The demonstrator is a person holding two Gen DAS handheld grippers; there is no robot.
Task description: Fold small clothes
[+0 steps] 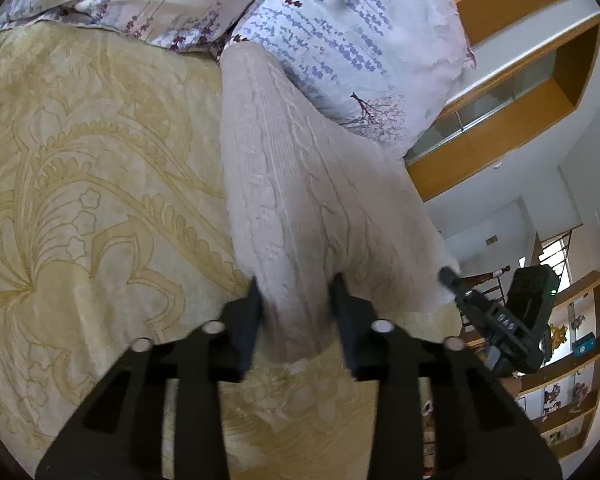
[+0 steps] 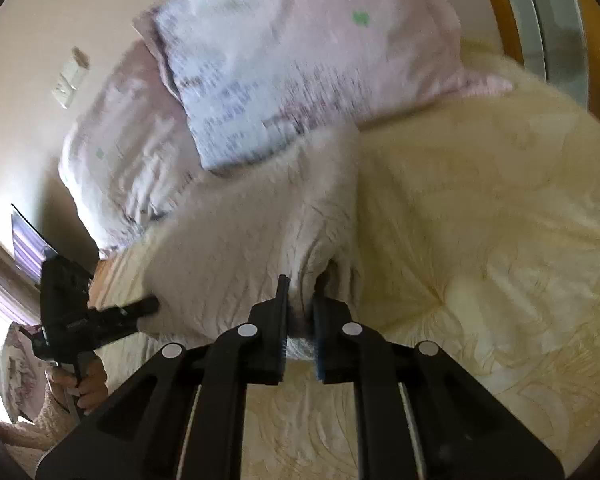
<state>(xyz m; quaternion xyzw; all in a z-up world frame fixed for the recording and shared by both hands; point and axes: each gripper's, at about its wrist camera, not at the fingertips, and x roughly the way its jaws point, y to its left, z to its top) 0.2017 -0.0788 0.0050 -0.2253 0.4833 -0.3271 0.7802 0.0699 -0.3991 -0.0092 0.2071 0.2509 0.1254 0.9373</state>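
Observation:
A pale pinkish-white cable-knit garment (image 1: 300,184) lies stretched over a cream patterned bedspread (image 1: 80,168). My left gripper (image 1: 296,284) is shut on a bunched fold at the garment's near edge. The right gripper (image 1: 446,276) shows at the right of the left wrist view, gripping the garment's other corner. In the right wrist view my right gripper (image 2: 302,292) is shut on a fold of the same garment (image 2: 252,232), and the left gripper (image 2: 150,304) holds its left corner, with a hand below it.
Two floral pillows (image 1: 340,32) lie behind the garment, touching its far end. A wooden headboard and shelving (image 1: 520,92) stand to the right. The bedspread (image 2: 480,220) spreads wide to the right in the right wrist view.

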